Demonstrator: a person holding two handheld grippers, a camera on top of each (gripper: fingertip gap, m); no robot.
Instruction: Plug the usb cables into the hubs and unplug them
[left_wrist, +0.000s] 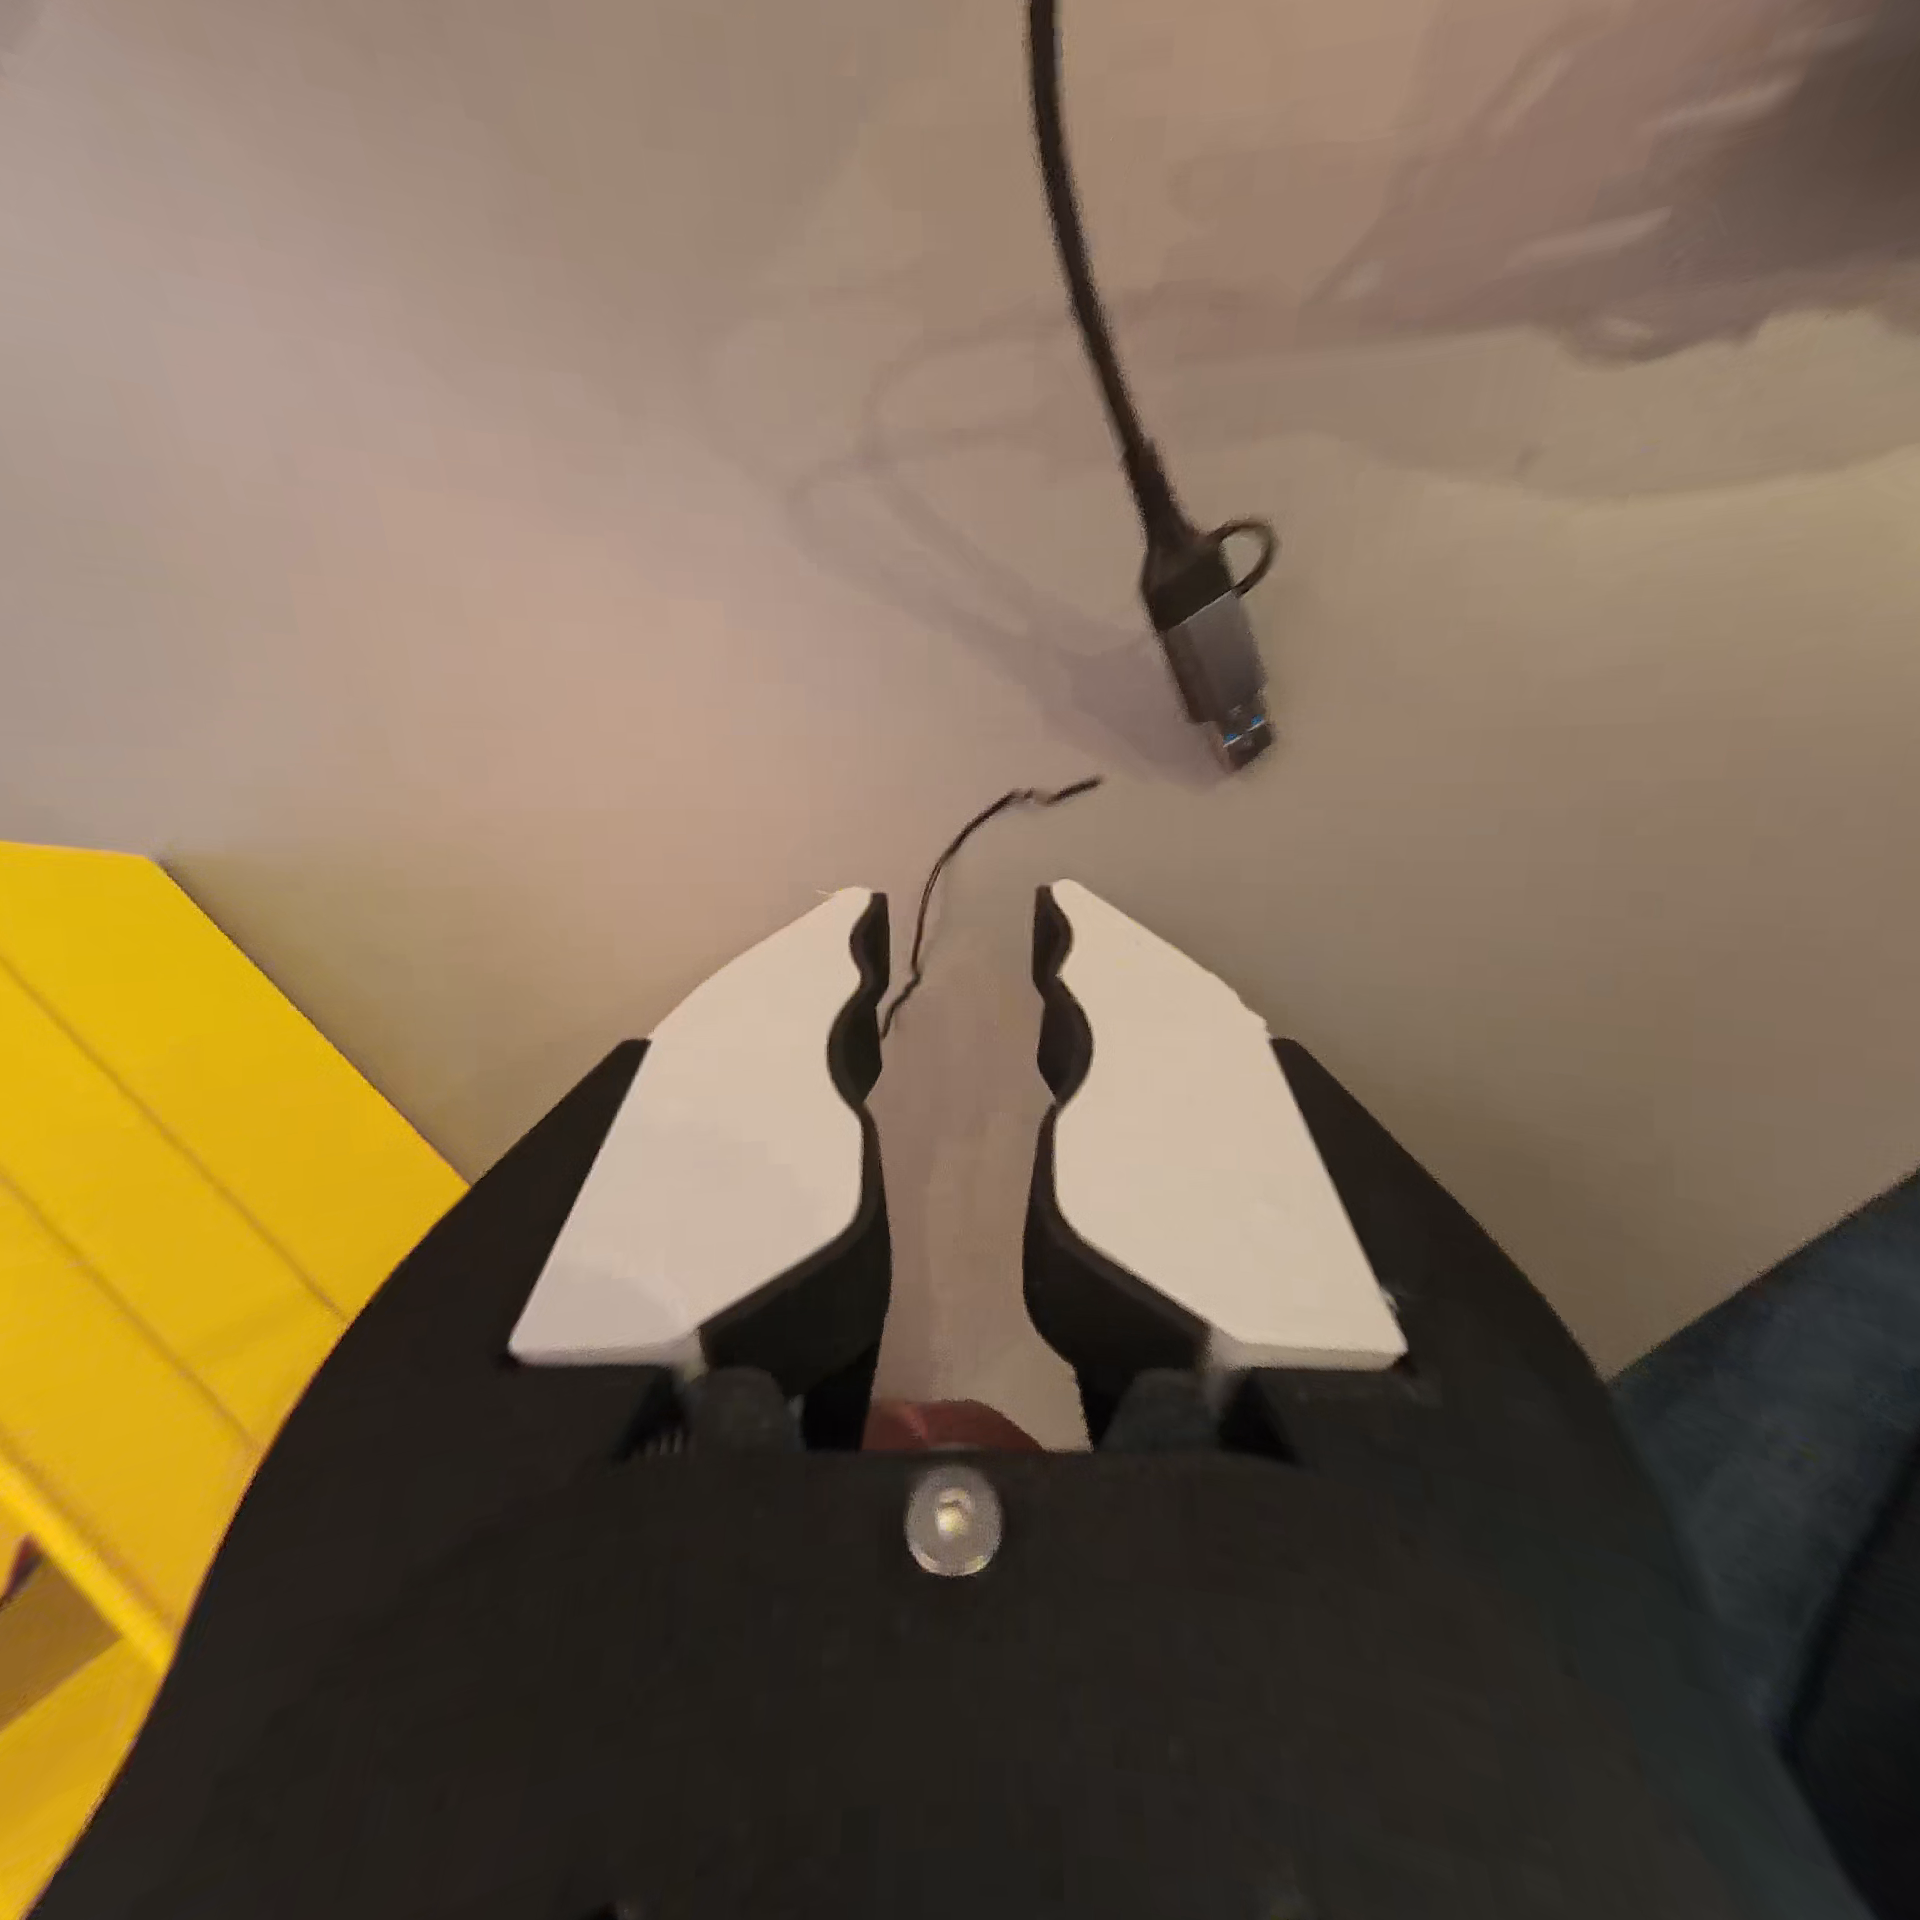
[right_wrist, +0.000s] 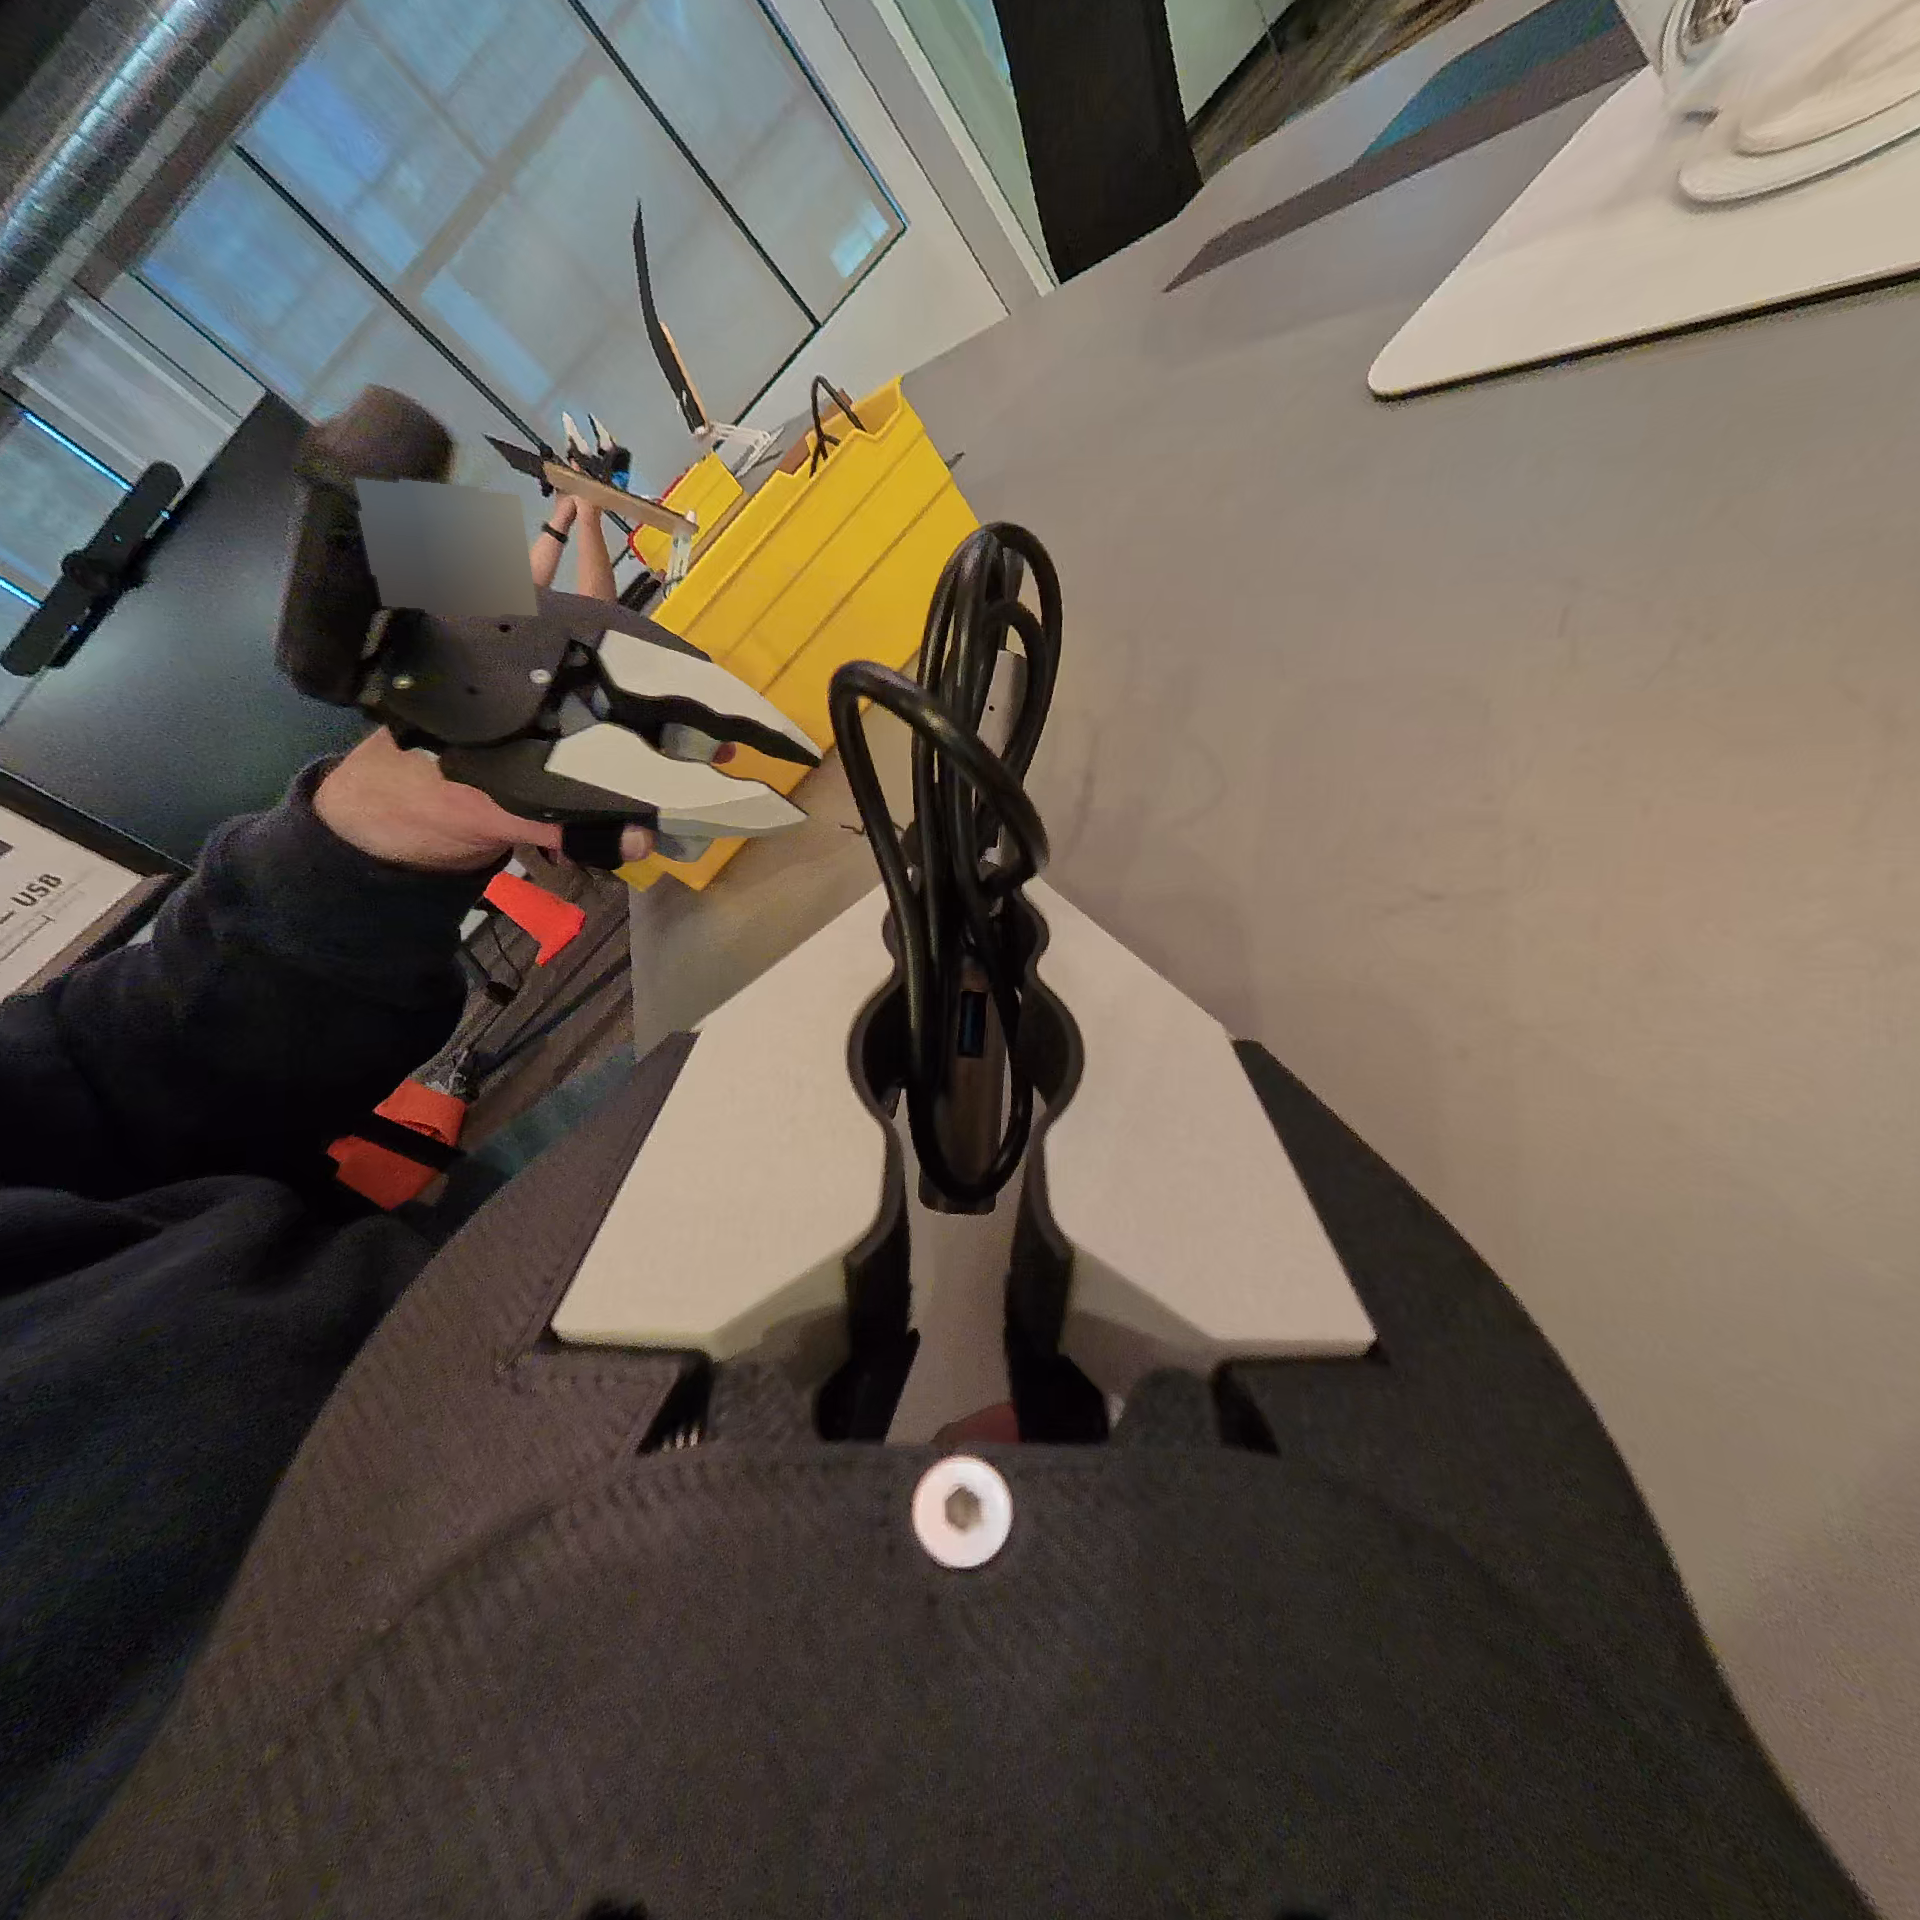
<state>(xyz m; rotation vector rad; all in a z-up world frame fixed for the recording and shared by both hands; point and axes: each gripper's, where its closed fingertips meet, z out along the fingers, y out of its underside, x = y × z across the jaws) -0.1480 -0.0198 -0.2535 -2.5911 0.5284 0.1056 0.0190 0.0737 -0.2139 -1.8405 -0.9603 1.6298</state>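
My right gripper (right_wrist: 961, 914) is shut on a dark grey USB hub (right_wrist: 971, 1081) with a blue port, held upright above the grey table (right_wrist: 1455, 727). The hub's black cable (right_wrist: 935, 727) loops above the fingers. In the left wrist view a black USB cable (left_wrist: 1081, 260) hangs down, and its grey plug (left_wrist: 1216, 665) with a blue tip hovers over the table ahead and to the right of my left gripper (left_wrist: 961, 904). The left gripper is open by a narrow gap and empty. It also shows in the right wrist view (right_wrist: 808, 790), left of the hub.
A yellow bin (left_wrist: 156, 1143) stands at the left, also seen behind the left gripper (right_wrist: 831, 582). A thin black thread (left_wrist: 966, 842) lies on the table by the left fingertips. A white board (right_wrist: 1610, 260) with white objects sits at the far right. Another person (right_wrist: 582, 540) works farther off. There is about 20 centimeters between the tips of the two grippers.
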